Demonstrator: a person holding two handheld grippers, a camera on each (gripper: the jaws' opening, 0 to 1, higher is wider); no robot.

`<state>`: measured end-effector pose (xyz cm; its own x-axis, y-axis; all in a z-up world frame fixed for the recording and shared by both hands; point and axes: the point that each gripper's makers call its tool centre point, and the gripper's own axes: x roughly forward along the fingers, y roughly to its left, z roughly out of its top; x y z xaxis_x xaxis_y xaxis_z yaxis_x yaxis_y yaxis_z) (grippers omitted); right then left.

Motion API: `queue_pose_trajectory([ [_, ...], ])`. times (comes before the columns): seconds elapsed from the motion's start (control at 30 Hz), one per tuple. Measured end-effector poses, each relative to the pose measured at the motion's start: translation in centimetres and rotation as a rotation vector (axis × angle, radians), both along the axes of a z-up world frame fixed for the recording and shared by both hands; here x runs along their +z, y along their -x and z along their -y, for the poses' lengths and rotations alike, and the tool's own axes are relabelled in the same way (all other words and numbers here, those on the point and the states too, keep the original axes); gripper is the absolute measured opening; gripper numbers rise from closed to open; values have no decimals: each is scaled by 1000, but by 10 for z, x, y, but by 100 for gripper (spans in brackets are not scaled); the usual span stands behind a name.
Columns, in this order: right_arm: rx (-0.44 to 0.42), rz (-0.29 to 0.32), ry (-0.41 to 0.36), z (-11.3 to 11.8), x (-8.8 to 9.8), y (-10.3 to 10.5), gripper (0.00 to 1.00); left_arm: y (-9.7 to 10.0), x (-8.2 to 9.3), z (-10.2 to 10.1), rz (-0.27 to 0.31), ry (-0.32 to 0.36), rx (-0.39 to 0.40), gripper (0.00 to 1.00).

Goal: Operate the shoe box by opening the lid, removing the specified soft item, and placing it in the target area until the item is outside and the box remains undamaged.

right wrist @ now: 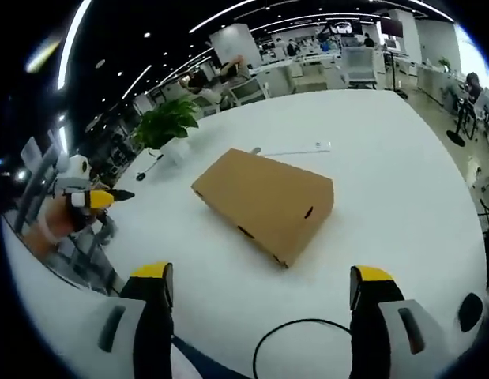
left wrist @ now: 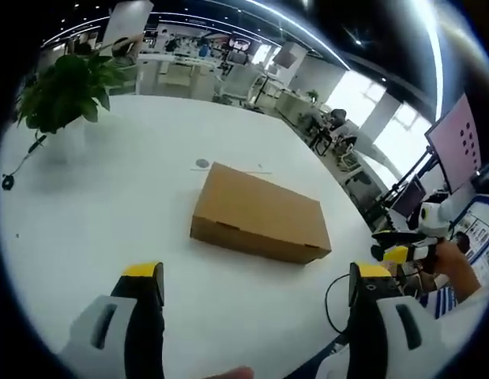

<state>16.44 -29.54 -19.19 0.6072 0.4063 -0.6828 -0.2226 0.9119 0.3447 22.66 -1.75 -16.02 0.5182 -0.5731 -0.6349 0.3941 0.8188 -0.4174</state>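
Note:
A closed brown cardboard shoe box (left wrist: 260,213) lies flat on the white table (left wrist: 110,221), its lid down. My left gripper (left wrist: 260,284) hovers open in front of the box, short of its near side, with nothing between its yellow-tipped jaws. In the right gripper view the same box (right wrist: 264,197) sits at an angle, with small slots along its near side. My right gripper (right wrist: 260,284) is open too, held back from the box. The right gripper (left wrist: 410,251) shows at the right edge of the left gripper view, and the left gripper (right wrist: 90,197) at the left of the right gripper view.
A potted green plant (left wrist: 66,91) stands at the table's far left, with a thin cable (left wrist: 19,166) beside it. A white strip (right wrist: 295,148) lies beyond the box. A black cable (right wrist: 299,339) loops near my right jaws. Office desks and chairs fill the background.

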Motion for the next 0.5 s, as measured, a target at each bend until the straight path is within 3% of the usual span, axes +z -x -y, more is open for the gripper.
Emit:
queue_pose_trajectory([
  [0.3,-138,16,-175,-9,2,-20,90,0,0,-3,-2,7,15,99],
  [0.5,-135,7,-168,-15,-2,-21,90,2,-1,-5,-3,2,18,99],
])
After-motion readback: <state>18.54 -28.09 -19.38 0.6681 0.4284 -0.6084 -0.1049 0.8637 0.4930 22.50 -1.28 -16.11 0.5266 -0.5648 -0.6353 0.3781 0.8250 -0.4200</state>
